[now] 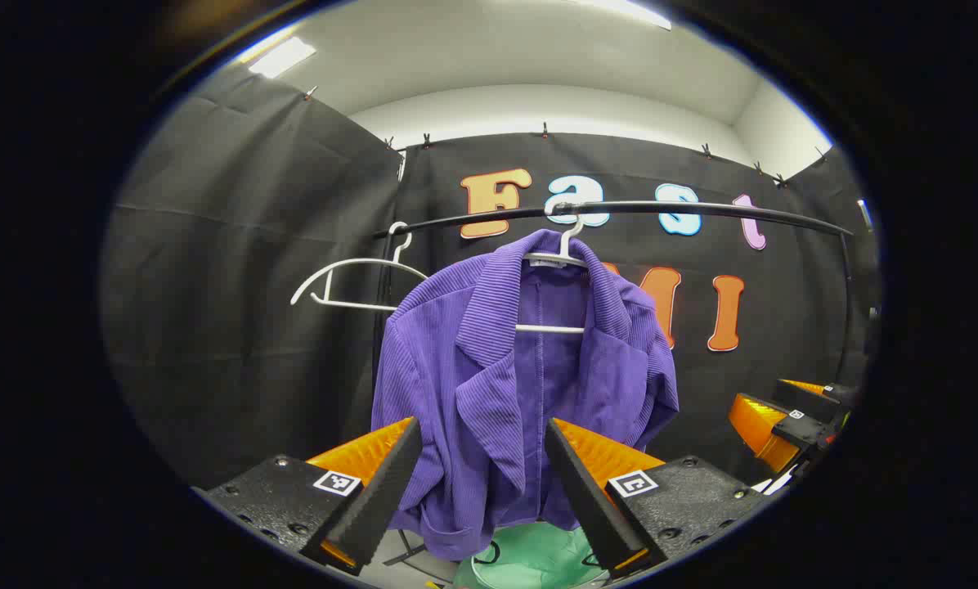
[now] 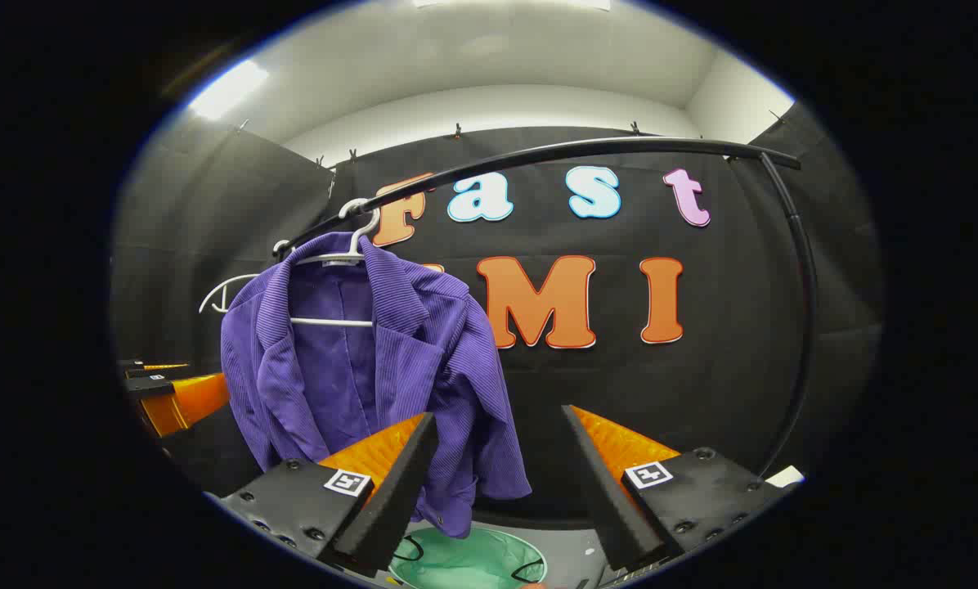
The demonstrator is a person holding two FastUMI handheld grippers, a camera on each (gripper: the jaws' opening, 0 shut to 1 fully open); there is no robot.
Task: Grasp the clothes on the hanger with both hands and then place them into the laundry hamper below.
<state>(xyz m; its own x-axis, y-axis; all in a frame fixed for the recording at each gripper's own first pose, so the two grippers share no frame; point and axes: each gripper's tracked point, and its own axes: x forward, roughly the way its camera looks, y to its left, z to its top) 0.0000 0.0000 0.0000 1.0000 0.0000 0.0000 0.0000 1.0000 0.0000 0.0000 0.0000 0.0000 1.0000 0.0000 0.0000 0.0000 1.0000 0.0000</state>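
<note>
A purple ribbed jacket [image 1: 522, 384] hangs on a white hanger [image 1: 561, 254] from a black rail [image 1: 661, 209]. In the right gripper view the same jacket [image 2: 358, 368] hangs left of centre on its hanger [image 2: 350, 245]. My left gripper [image 1: 481, 442] is open, its fingers framing the jacket's lower front without touching it. My right gripper [image 2: 497, 425] is open too, with the jacket's right sleeve just left of the gap. A mint green hamper [image 1: 530, 560] sits below the jacket, and its rim [image 2: 464, 560] lies under my right gripper.
An empty white hanger [image 1: 350, 282] hangs further left on the rail. The rail's upright [image 2: 804, 327] curves down at the right. The other gripper [image 1: 791, 417] appears at the right edge of the left gripper view, and at the left edge [image 2: 162, 393] of the right gripper view.
</note>
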